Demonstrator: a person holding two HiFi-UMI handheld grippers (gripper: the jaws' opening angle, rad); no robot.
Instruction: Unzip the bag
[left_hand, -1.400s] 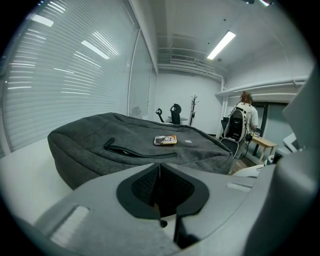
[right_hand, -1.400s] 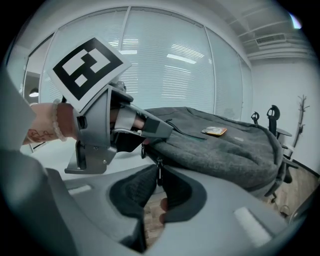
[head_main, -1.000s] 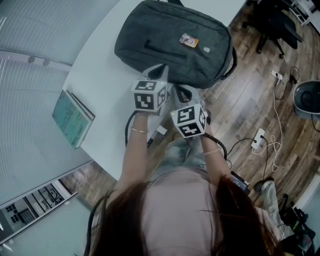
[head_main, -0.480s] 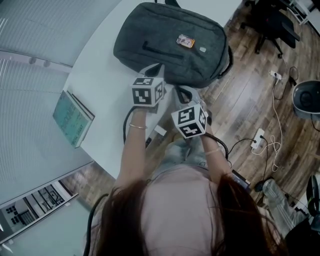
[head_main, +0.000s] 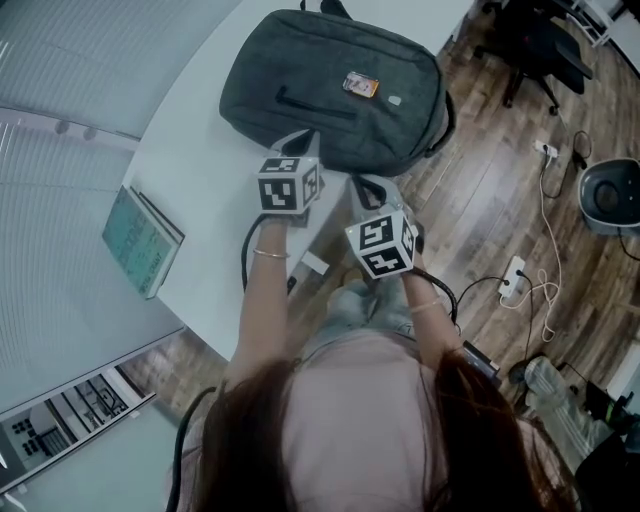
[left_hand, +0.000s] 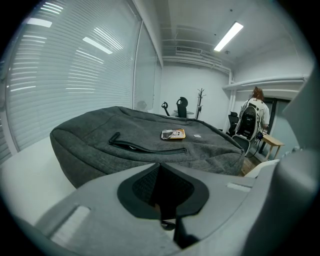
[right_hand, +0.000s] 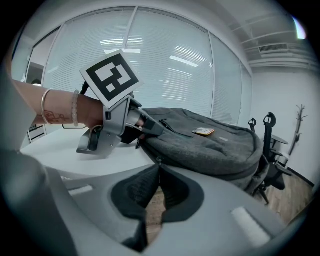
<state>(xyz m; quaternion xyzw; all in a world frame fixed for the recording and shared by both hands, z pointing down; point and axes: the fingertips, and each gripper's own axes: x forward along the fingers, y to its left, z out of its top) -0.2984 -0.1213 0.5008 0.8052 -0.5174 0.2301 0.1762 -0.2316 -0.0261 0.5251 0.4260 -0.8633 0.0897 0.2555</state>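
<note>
A grey backpack (head_main: 335, 90) lies flat on the white table (head_main: 195, 190), with an orange tag (head_main: 359, 85) on top and a front pocket zip (left_hand: 145, 148). My left gripper (head_main: 310, 140) is shut. Its tips rest against the bag's near left end, as the right gripper view shows (right_hand: 149, 128). My right gripper (head_main: 363, 184) is at the bag's near edge, over the table's rim. It is shut, with its tips (right_hand: 159, 166) closed right at the small zipper pull (right_hand: 159, 160) of the side zip. In the left gripper view the backpack (left_hand: 150, 135) fills the space ahead.
A teal book (head_main: 140, 242) lies on the table to the left. To the right the table ends above a wooden floor with office chairs (head_main: 540, 50), a power strip (head_main: 515, 278) with cables and a round bin (head_main: 610, 195).
The left gripper has edged a little forward and left, against the bag. The right gripper has hardly moved. Both have stayed shut.
</note>
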